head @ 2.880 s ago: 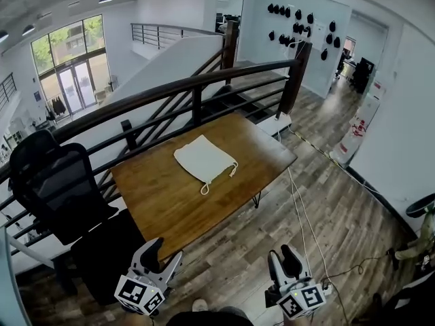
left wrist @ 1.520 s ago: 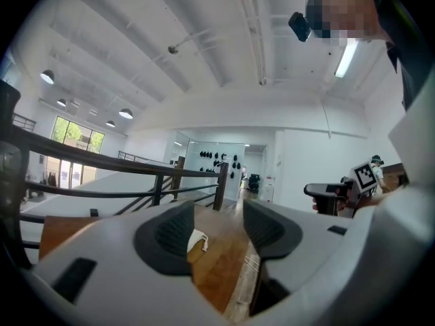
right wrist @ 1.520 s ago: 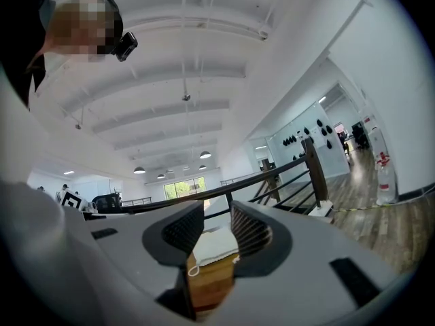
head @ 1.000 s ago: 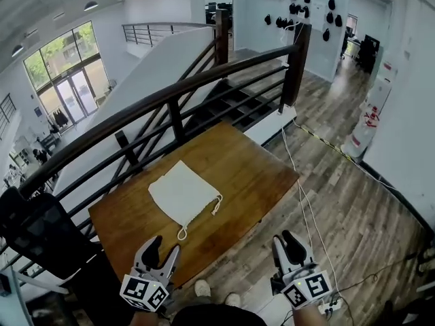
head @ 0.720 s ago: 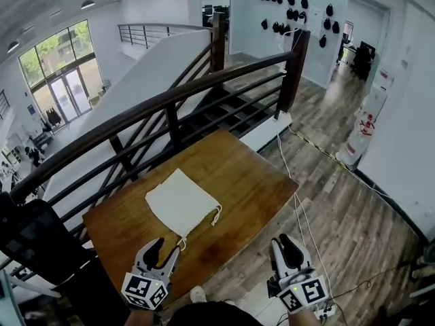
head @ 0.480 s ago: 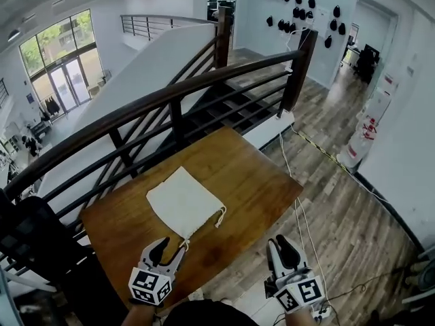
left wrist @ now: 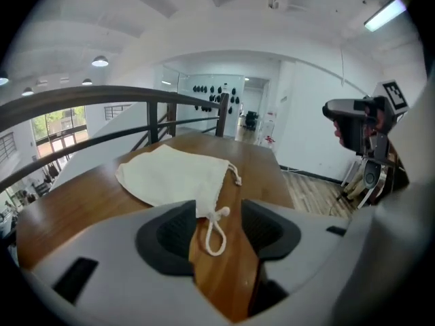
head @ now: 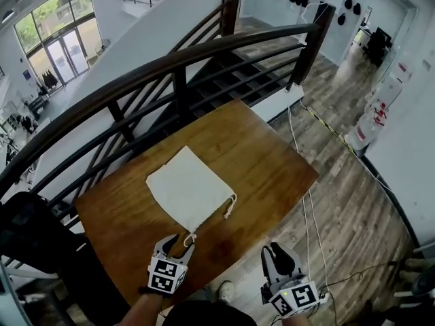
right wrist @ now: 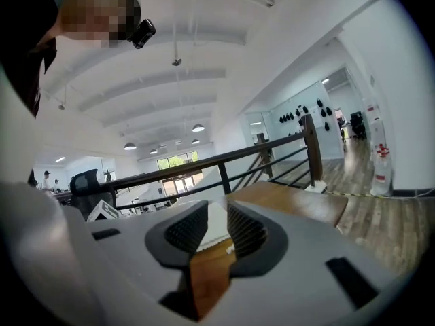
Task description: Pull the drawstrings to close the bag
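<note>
A cream drawstring bag point(head: 189, 189) lies flat on the wooden table point(head: 272, 161), mouth toward me. One drawstring loop point(head: 191, 236) trails from the near corner, a second string point(head: 230, 208) from the right corner. My left gripper point(head: 181, 240) is open at the table's front edge. In the left gripper view the loop point(left wrist: 216, 233) lies on the wood between the jaws of the left gripper point(left wrist: 218, 206), untouched by the pads. My right gripper point(head: 280, 253) hangs off the table's front edge with a narrow empty gap. In the right gripper view the right gripper point(right wrist: 217, 210) points at the bag point(right wrist: 213, 231).
A dark railing point(head: 204, 56) runs behind the table, with stairs beyond. A black office chair point(head: 30, 233) stands at the left. White cables point(head: 307, 216) trail over the plank floor to the right of the table.
The table and bag have come nearer in the head view. My left gripper has moved forward up to the bag's near drawstring loop. The right gripper stays low off the table edge.
</note>
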Tool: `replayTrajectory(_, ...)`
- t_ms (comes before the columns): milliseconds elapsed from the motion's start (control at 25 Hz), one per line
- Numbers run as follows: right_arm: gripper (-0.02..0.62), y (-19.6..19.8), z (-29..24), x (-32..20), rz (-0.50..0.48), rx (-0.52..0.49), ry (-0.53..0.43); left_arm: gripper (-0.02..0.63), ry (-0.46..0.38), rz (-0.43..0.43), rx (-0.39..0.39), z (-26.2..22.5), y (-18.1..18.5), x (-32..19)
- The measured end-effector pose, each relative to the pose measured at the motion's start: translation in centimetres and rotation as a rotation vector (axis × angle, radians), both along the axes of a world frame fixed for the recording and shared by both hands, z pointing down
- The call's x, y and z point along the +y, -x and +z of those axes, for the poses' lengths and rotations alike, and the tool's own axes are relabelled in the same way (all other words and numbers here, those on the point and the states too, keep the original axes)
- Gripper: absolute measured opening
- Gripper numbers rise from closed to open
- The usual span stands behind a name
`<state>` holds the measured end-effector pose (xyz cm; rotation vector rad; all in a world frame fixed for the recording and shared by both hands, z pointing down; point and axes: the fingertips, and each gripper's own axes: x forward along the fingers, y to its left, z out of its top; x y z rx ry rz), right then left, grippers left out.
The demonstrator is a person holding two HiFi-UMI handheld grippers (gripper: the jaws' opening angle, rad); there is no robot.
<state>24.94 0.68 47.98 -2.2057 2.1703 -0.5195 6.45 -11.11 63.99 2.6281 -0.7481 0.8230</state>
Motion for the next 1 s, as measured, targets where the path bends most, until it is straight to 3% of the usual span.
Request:
replayTrajectory(480,0.066,0.1,3.9,-0.9,0.050,-0.043,0.112,0.209,0.102,0.043,-0.163,6.2,-1.2,-1.0)
replayTrajectory(760,0.049,0.6,5.4,-2.4,0.010,-0.007,0.166,0.033,0.123,0.016,-0.201,7.7,-1.1,-2.5)
replayTrajectory(1000,0.037,2.8,6.5,-4.9,-0.053,0.022,0.189,0.020,0.122,-0.012,-0.181,6.5,2.4,-3.3)
